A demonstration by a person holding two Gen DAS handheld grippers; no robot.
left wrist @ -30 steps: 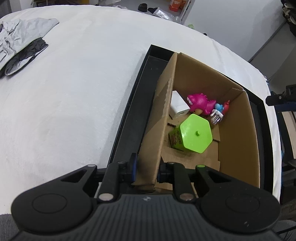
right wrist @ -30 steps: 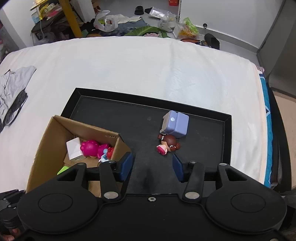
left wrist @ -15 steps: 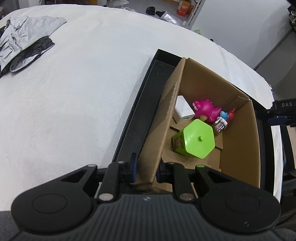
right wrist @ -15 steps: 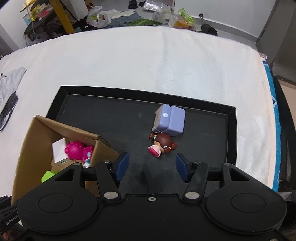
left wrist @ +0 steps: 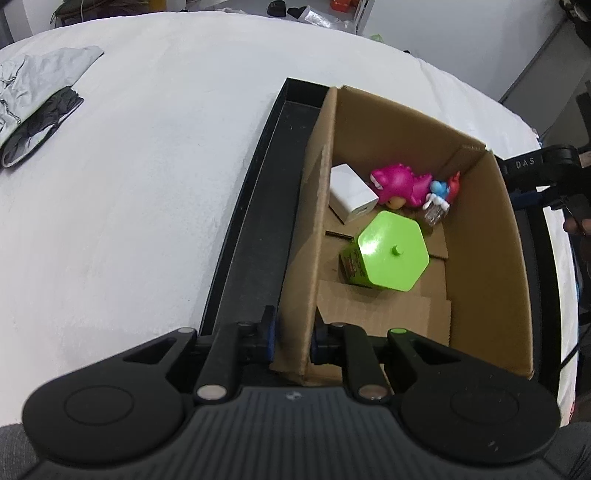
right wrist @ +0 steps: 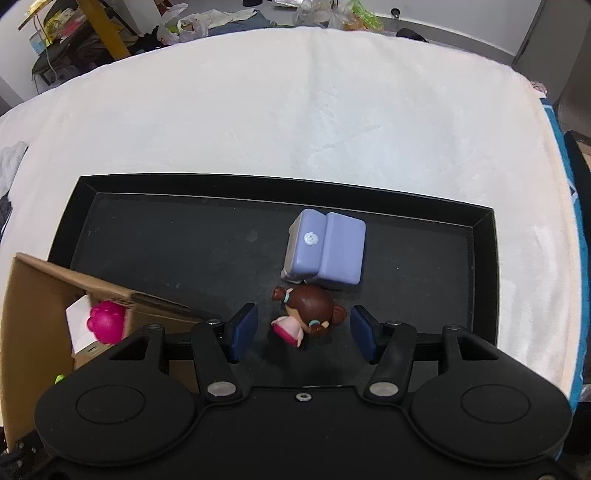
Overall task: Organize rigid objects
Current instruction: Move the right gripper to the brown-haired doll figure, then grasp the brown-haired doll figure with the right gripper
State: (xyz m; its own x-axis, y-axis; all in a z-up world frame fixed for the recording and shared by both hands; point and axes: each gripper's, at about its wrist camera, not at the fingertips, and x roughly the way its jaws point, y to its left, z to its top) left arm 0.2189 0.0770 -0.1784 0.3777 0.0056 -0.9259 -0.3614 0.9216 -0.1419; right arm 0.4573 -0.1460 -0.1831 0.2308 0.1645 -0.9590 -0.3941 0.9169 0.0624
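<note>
My left gripper [left wrist: 291,338] is shut on the near wall of a cardboard box [left wrist: 306,229] that stands in a black tray [left wrist: 258,206]. The box holds a green hexagonal container [left wrist: 391,254], a white cube [left wrist: 351,192], a pink dinosaur toy [left wrist: 399,182] and a small blue and red figure [left wrist: 441,190]. My right gripper [right wrist: 303,330] is open, its fingers on either side of a brown-haired doll [right wrist: 308,314] lying on the tray [right wrist: 184,236]. A lavender box [right wrist: 327,251] lies just beyond the doll. The cardboard box [right wrist: 40,295] is at the left.
The tray lies on a white cloth-covered surface [right wrist: 295,110]. Grey and black clothing [left wrist: 33,99] lies at the far left. Bags and clutter [right wrist: 203,22] sit on the floor beyond the far edge. The right gripper's body [left wrist: 543,166] shows beside the box.
My right gripper has moved forward and down, so the doll now lies between its open fingers. My left gripper keeps its hold on the box wall; its view has shifted slightly.
</note>
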